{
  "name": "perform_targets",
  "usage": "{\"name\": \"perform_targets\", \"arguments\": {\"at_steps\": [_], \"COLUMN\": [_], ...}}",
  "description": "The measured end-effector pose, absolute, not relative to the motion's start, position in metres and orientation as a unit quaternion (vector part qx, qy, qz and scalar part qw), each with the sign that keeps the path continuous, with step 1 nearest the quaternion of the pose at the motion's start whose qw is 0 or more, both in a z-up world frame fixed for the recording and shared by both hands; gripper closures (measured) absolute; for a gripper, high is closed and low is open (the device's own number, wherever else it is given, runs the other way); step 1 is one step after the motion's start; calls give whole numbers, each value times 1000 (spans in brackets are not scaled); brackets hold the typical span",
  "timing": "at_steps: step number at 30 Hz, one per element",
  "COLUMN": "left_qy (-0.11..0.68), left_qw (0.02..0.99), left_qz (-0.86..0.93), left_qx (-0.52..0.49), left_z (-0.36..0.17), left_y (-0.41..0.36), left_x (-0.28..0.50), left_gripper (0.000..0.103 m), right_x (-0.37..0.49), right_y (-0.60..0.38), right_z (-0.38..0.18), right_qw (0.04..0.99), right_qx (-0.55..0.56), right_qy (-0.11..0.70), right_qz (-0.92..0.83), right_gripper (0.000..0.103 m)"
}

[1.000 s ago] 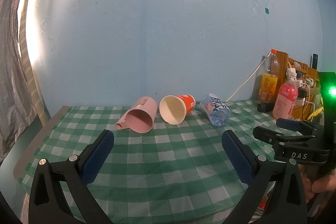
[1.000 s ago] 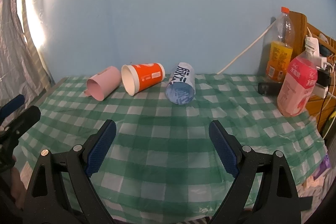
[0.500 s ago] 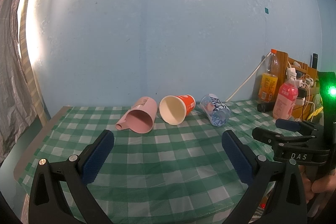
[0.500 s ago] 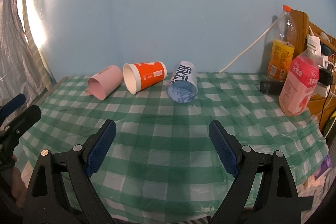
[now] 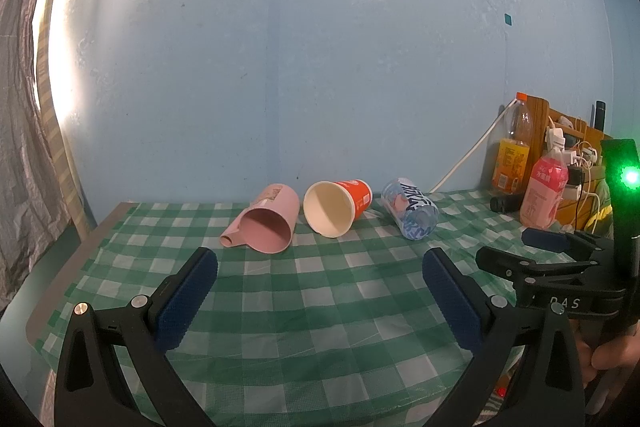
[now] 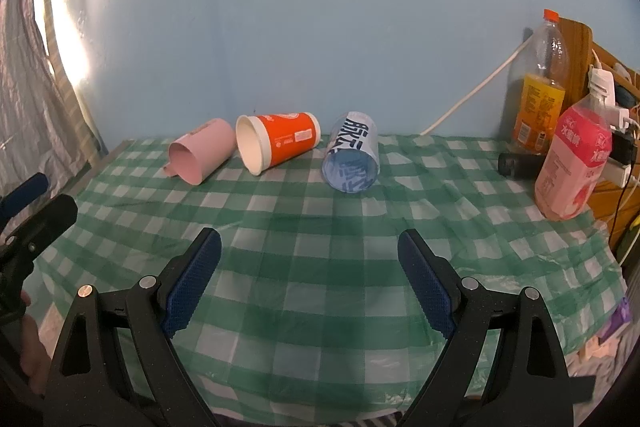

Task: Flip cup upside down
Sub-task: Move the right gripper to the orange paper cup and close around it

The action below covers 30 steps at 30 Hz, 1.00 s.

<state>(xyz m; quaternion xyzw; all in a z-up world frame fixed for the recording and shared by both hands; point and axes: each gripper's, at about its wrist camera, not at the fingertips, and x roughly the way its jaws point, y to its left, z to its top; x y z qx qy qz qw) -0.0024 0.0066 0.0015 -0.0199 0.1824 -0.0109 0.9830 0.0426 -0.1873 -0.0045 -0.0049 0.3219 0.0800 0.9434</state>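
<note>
Three cups lie on their sides in a row at the back of the green checked table (image 5: 320,307) (image 6: 320,227): a pink handled mug (image 5: 268,221) (image 6: 202,153), an orange paper cup (image 5: 338,207) (image 6: 278,141), and a blue printed cup (image 5: 410,213) (image 6: 352,157). Their mouths face towards me. My left gripper (image 5: 320,263) is open and empty, well short of the cups. My right gripper (image 6: 310,247) is open and empty, also short of them; it shows at the right of the left wrist view (image 5: 552,251).
At the table's right end stand an orange drink bottle (image 6: 538,99), a pink drink bottle (image 6: 572,163), a small black cylinder (image 6: 518,165) and a wooden rack with plugs and cables (image 5: 576,147). A blue wall is behind. A grey curtain (image 6: 24,107) hangs left.
Both grippers have drifted slightly; the cups sit a little higher in the right wrist view. The cups themselves have not moved and both grippers stay open.
</note>
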Motion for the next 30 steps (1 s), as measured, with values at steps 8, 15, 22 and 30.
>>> {"name": "perform_targets", "arguments": {"at_steps": [8,15,22,30], "left_qy": [184,196,223,242], "left_qw": [983,980,974,969], "left_qz": [-9,-4,-7,1], "left_qx": [-20,-23,-31,-53], "left_z": [1,-1,2,12], "left_y": [7,13,24,39], "left_x": [-1,12,38,76], "left_gripper": [0,0,0,0], "right_x": [44,63,109,188], "right_y": [-186,-184,-176,-162], "right_z": [-7,-9,-8,-10], "right_qw": [941,929,896,842], "right_qx": [-6,8,62,165], "right_qy": [328,354,412,484], "right_qz": [82,107,152,170], "right_gripper": [14,14,14,14]}}
